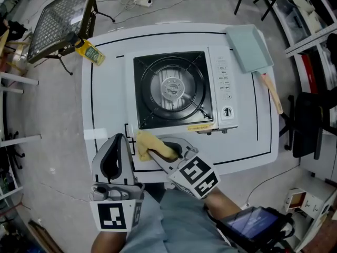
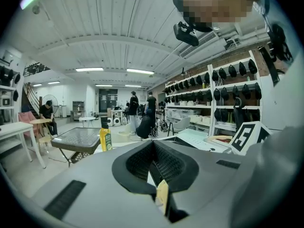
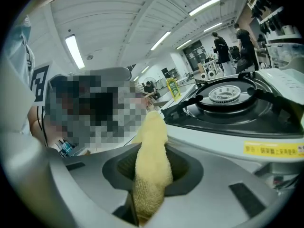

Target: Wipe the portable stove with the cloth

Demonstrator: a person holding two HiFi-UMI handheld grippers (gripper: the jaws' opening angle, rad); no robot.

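The portable stove (image 1: 174, 88) stands in the middle of the white table (image 1: 105, 88); it has a black top, a round burner and a white control panel on its right. Just in front of its near left corner, my right gripper (image 1: 158, 153) is shut on a yellow cloth (image 1: 148, 144). In the right gripper view the cloth (image 3: 153, 146) hangs out between the jaws, with the stove (image 3: 237, 108) close ahead. My left gripper (image 1: 121, 138) is beside it on the left, jaws together and holding nothing. In the left gripper view (image 2: 154, 167), a yellow sliver shows low in the slit.
A yellow bottle (image 1: 90, 51) lies at the table's far left corner beside a wire-mesh stand (image 1: 60, 17). A grey dustpan (image 1: 250, 46) with a wooden handle (image 1: 273, 94) rests at the far right. A black chair (image 1: 308, 123) stands right of the table. People are far behind.
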